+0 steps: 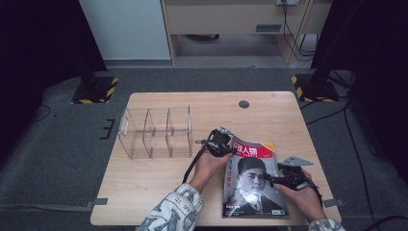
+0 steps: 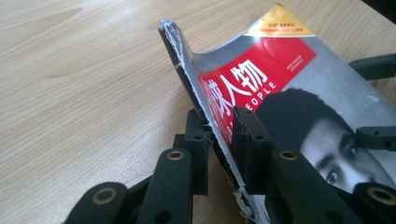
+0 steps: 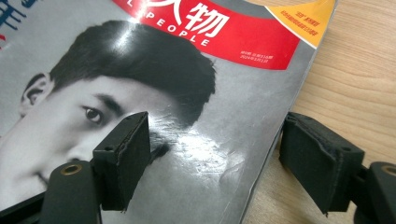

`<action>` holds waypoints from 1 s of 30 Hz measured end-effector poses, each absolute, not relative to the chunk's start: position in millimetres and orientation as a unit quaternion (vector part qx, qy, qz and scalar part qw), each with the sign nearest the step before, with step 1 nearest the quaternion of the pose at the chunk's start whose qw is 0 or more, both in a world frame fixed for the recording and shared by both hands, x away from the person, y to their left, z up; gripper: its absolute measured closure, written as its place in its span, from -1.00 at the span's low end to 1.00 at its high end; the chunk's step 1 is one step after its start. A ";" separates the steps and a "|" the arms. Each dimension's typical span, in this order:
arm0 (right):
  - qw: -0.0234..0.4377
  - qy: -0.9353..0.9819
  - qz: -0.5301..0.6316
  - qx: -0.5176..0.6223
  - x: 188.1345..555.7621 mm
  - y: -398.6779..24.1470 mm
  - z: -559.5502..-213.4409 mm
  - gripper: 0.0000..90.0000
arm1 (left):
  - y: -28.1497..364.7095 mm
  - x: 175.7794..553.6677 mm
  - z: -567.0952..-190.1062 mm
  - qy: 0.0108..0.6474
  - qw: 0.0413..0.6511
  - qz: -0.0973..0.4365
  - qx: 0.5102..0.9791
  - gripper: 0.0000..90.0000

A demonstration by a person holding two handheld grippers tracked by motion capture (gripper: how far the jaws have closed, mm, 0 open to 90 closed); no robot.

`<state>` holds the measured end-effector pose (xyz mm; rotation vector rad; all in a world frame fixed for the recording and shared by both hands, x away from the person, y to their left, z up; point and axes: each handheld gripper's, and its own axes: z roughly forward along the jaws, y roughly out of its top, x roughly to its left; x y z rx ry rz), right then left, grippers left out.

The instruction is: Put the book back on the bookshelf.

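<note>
The magazine (image 1: 252, 180) lies at five o'clock on the surface (image 1: 159, 178), its spine edge lifted. My left claw (image 2: 219, 135) pinches that spine; my right claw (image 3: 215, 158) is spread, straddling the opposite edge. I judge I'm mid-lift; next likely carrying it toward the clear divided rack (image 1: 154, 132) at ten o'clock.

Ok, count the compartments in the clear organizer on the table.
3, side by side in the clear organizer on the table's left half: one at the left end, one in the middle, one at the right end nearest the left gripper.
</note>
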<state>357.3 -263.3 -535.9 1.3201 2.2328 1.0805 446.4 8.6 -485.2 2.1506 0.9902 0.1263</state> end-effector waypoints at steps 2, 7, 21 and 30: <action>0.164 0.782 0.381 0.465 357.6 -262.6 -535.8 -0.39 | 9.4 447.3 -483.3 0.388 0.384 0.043 0.837 0.67; 0.162 0.781 0.386 0.464 358.2 -260.1 -536.1 -0.34 | 9.9 451.0 -479.4 0.385 0.395 0.031 0.833 0.54; 0.163 0.785 0.388 0.454 361.4 -252.6 -536.5 -0.22 | 7.9 451.7 -481.9 0.366 0.416 0.026 0.832 0.09; 0.160 0.792 0.392 0.439 364.9 -248.0 -536.4 -0.11 | 4.4 453.6 -477.2 0.350 0.395 0.028 0.849 0.08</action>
